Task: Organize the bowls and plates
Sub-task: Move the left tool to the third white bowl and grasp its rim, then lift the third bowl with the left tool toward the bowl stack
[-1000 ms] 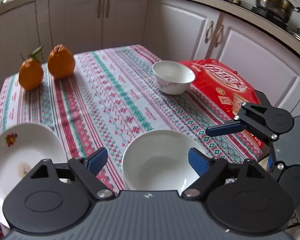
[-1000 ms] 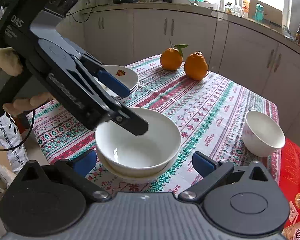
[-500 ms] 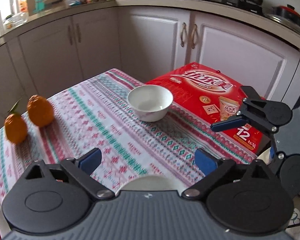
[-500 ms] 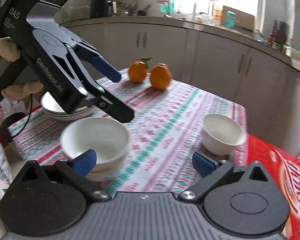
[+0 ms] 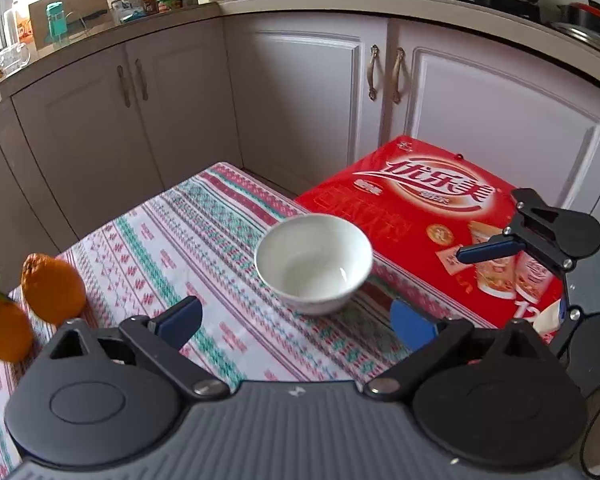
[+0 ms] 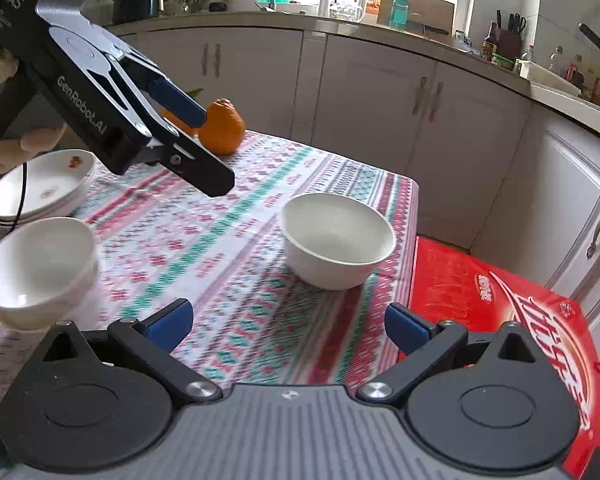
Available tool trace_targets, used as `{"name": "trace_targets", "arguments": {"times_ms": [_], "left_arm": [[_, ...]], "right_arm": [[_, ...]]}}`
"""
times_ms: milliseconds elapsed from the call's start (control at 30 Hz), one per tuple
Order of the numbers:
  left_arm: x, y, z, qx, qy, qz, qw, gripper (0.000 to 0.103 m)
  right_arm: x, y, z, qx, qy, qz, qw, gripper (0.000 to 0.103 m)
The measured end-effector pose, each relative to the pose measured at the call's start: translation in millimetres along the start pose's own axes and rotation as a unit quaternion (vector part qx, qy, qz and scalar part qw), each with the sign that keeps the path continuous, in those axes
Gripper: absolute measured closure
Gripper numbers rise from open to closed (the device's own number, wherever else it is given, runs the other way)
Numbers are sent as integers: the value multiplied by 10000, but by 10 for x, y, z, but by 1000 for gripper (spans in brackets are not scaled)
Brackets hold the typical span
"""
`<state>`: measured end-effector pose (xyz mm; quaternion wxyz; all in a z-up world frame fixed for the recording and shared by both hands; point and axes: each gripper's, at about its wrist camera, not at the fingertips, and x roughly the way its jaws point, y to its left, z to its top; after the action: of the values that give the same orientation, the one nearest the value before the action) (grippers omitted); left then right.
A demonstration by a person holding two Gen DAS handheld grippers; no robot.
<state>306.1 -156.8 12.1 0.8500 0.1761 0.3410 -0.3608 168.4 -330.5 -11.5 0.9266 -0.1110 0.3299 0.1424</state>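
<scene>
Bowls first: the lone white bowl (image 5: 314, 264) sits upright, mouth straight up, near the bench's edge, right beside the red snack box (image 5: 432, 216). It's round, so no real long axis to speak of. My left claw (image 5: 296, 322) is spread wide with nothing in it, lined up on that bowl. My right claw (image 6: 286, 322) is wide open and empty too, facing the same bowl from the other side. Off to my left there's a stack of two white bowls (image 6: 40, 268), mouths up, and behind it a stack of plates (image 6: 40, 188). Two oranges (image 5: 52, 294) sit on the striped tablecloth (image 5: 204, 240), well apart from the lone bowl.
</scene>
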Motion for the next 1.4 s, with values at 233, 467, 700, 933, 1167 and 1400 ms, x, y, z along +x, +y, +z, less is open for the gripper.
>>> {"name": "trace_targets", "arguments": {"times_ms": [233,467,700,933,1167,1400], "left_arm": [[357,17,119,315,195,127,9992,1],[735,88,159,152,462,-224,9986,1],[989,82,195,178,556,-285,9979,1],[1154,134,231,-18,671,-509,9964,5],[1271,136,277,-76,777,-708,9944,19],[1333,173,297,-91,847,-809,9931,22]], "right_arm": [[342,-313,73,127,37,75,9999,0],[657,-489,129,110,91,145,9998,0],[885,-568,168,-43,56,408,9991,1],[1008,-577,178,-104,44,512,9986,7],[1023,-594,194,-62,-10,543,9985,13],[1004,-624,202,-5,-49,542,9985,15]]}}
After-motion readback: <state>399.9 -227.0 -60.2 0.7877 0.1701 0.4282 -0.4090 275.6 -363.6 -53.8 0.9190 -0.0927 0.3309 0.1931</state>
